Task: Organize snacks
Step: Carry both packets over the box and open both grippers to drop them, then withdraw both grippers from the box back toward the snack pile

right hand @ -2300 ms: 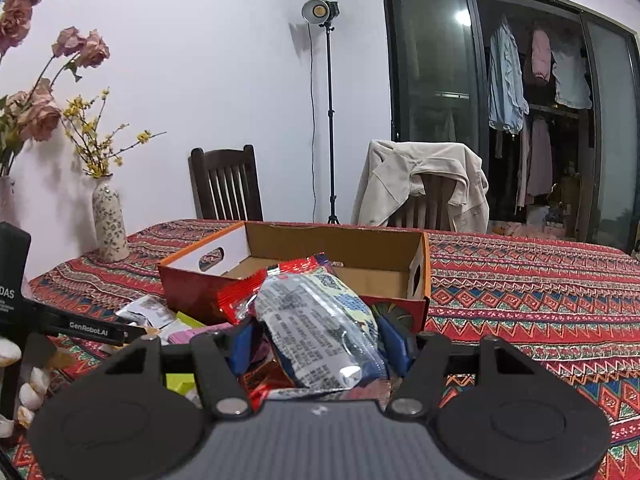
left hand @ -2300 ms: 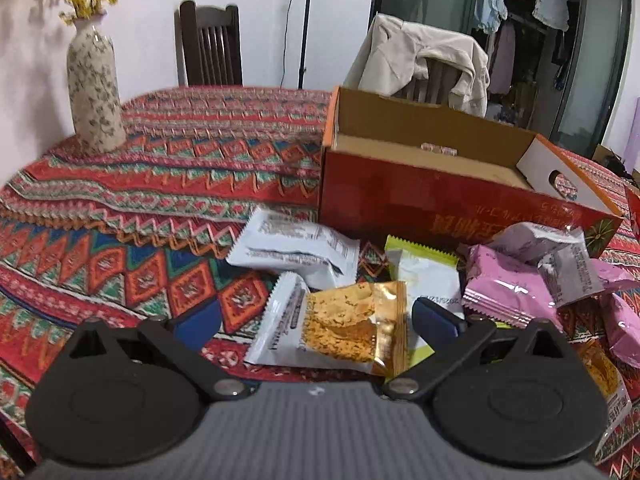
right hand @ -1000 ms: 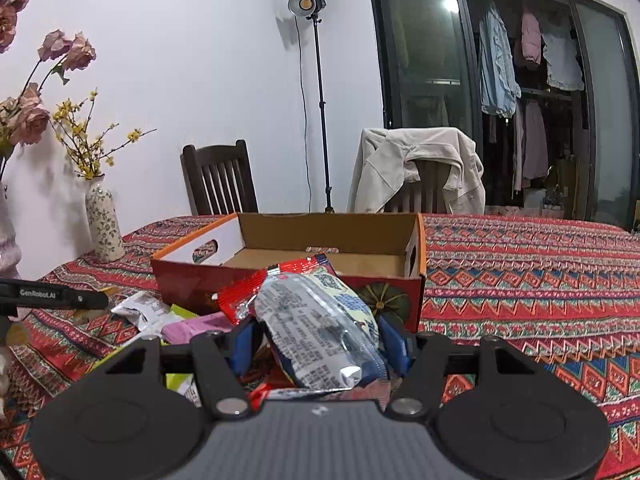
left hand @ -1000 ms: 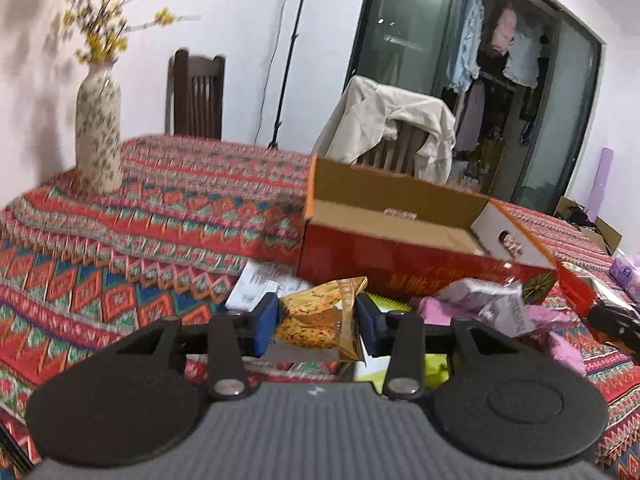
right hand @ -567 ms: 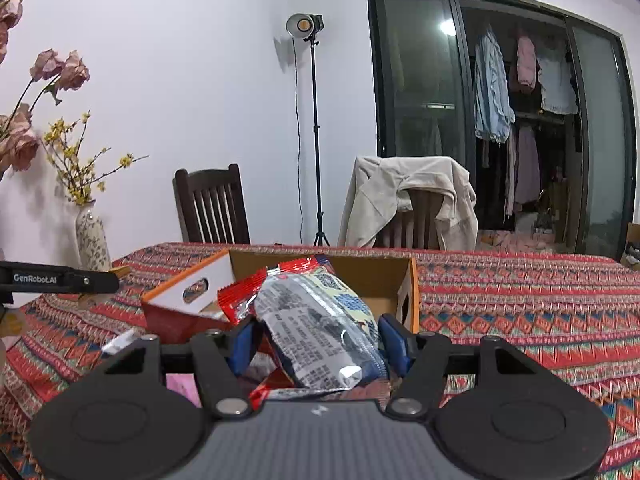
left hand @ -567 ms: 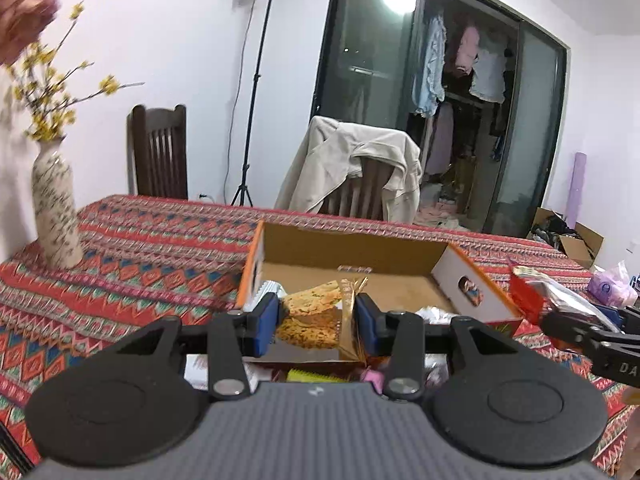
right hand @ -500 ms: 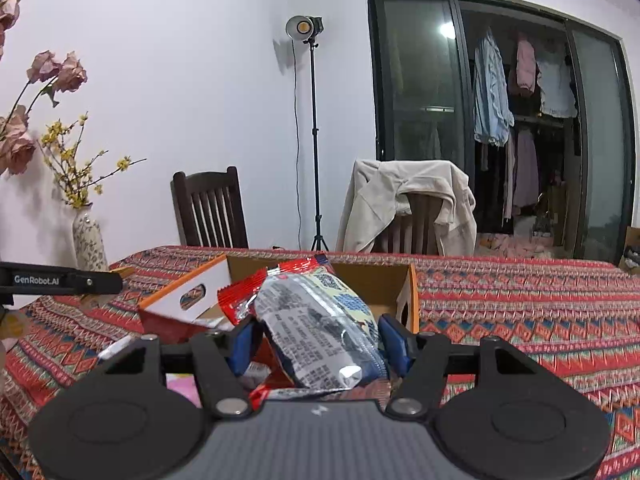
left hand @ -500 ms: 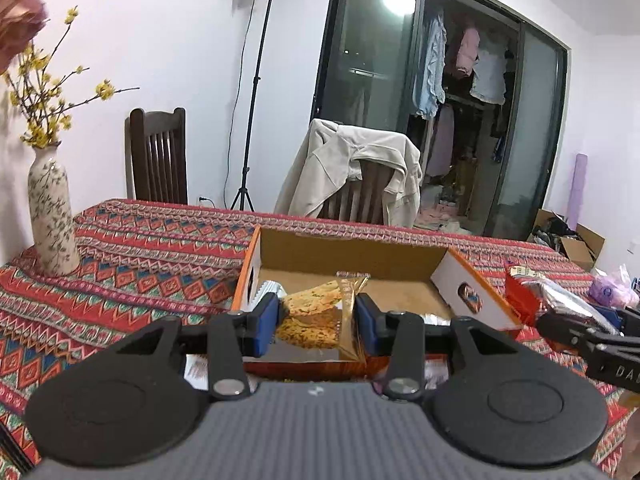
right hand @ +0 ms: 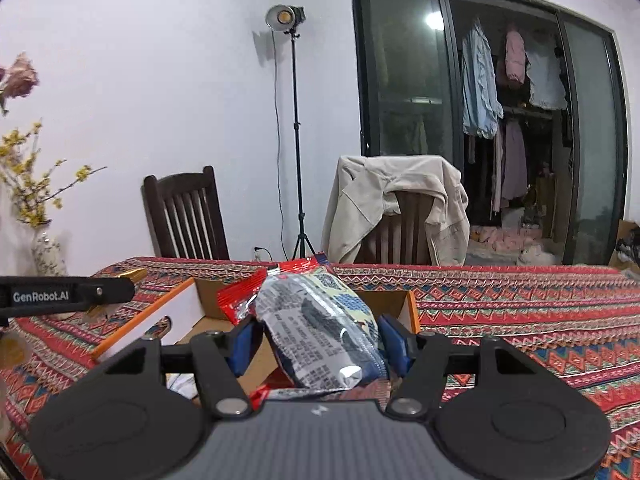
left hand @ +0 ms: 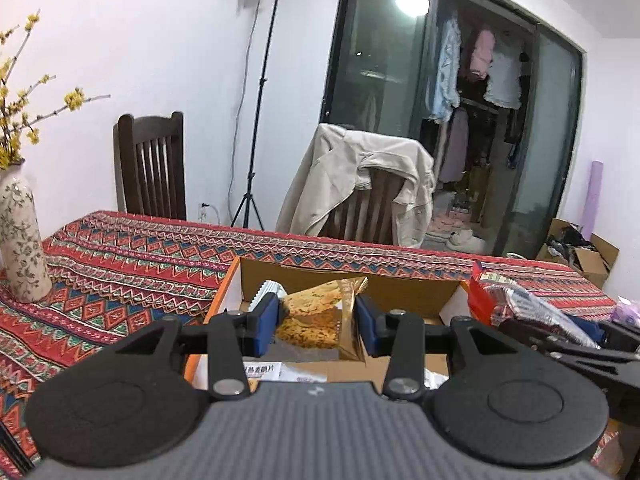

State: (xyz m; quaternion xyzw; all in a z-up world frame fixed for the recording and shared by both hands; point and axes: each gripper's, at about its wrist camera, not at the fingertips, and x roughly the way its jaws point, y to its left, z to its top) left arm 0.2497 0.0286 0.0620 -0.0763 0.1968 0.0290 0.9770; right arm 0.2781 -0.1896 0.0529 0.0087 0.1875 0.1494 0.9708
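Snacks in transit | your left gripper [left hand: 316,322] clamps gold-and-orange foil packet [left hand: 320,316] directly above open orange cardboard box [left hand: 400,280] | your right gripper [right hand: 316,344] clamps red-edged silver packet [right hand: 320,328] at box's right end.

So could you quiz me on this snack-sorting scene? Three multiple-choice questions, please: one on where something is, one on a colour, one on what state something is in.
1. Where is the golden snack packet?
A. Flat on the tablecloth
B. Held over the open cardboard box
C. On a chair

2. What colour are the finger pads of the left gripper?
A. Blue
B. Green
C. White

3. What state is the right gripper in?
A. Wide open, holding nothing
B. Lying on the table
C. Shut on the red and silver snack bag

Answers: 1 B, the packet sits between the fingers with the box interior behind it. 2 A, both pads show blue. 3 C, the bag is pinched between its fingers.
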